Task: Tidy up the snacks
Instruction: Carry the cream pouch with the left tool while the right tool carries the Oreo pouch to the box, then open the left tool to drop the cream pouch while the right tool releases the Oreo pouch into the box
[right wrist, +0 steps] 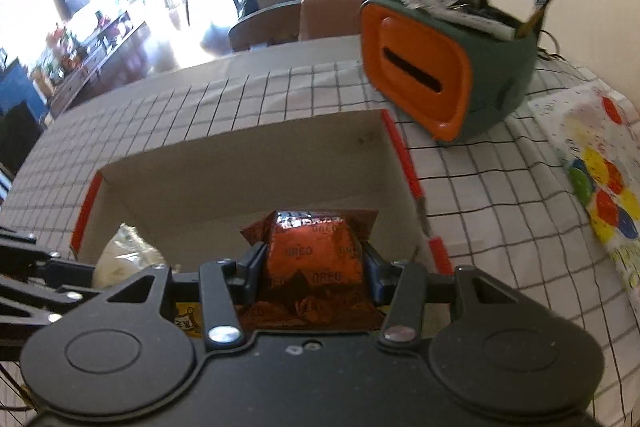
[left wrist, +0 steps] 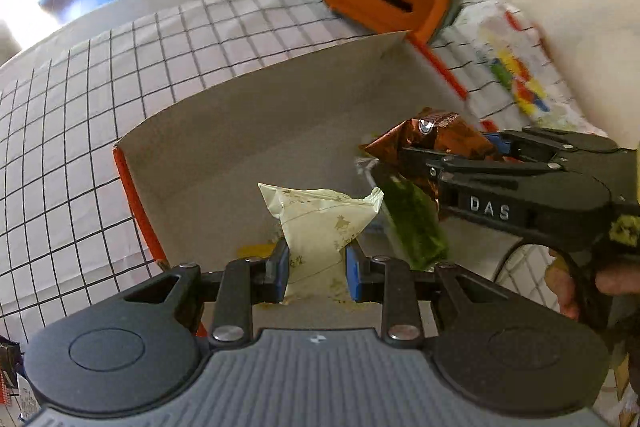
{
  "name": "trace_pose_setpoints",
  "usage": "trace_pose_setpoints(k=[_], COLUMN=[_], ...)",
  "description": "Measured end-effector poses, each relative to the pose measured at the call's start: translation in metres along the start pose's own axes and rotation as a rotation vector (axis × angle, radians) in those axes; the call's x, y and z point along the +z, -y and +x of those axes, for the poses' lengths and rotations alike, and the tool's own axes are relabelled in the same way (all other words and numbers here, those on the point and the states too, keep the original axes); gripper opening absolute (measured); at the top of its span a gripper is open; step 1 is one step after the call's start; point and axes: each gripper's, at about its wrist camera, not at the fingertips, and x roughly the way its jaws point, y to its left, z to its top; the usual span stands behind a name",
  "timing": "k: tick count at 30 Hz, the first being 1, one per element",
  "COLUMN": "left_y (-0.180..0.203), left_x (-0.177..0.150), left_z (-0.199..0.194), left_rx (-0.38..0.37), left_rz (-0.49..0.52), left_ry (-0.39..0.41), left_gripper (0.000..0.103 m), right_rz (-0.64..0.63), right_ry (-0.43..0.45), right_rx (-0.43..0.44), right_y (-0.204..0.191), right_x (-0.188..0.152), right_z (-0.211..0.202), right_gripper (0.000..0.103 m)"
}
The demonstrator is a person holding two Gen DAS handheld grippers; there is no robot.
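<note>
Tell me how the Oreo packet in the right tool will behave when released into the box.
The Oreo packet looks like crinkled foil, so probably light and floppy. Glossy film may slide on the cardboard box. Its puffed, flat-sided shape seems unlikely to roll.

Left wrist view: close above its own gripper [left wrist: 316, 267], facing steeply down into cardboard box [left wrist: 224, 131], upper frame reaching the table's far edge. Right wrist view: likewise, behind gripper [right wrist: 312, 267]. Shared: box [right wrist: 240, 163], checked cloth [right wrist: 500, 195], orange-fronted holder [right wrist: 416, 71].
</note>
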Motion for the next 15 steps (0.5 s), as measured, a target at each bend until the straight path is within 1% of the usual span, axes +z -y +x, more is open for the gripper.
trace_pose_setpoints(k=[1,3,5,9,12,15], left_y=[0.0,-0.002,-0.005,-0.008,-0.009,-0.011], left_x=[0.002,0.007,0.011,0.019,0.021,0.023], left_z=[0.005,0.013,0.021,0.031,0.038,0.045], left_rx=[0.014,0.017,0.019,0.021,0.026,0.03], left_rz=[0.001,0.011,-0.008,-0.031,-0.033,-0.046], left_ry=[-0.009,-0.024,-0.049,-0.092,-0.125,-0.163], left_gripper=[0.027,0.027,0.027,0.027,0.027,0.027], right_rz=[-0.017,-0.041,-0.048,-0.069,-0.064,-0.03], right_ry=[-0.002,-0.008,-0.023,-0.058,-0.077,-0.116], right_rx=[-0.003,0.0,0.007,-0.008,-0.019,-0.004], right_y=[-0.003,-0.006,-0.008,-0.011,-0.011,-0.006], right_x=[0.002,0.006,0.008,0.008,0.008,0.008], right_z=[0.004,0.01,0.016,0.026,0.029,0.034], right_gripper=[0.048,0.048,0.048,0.048,0.048,0.048])
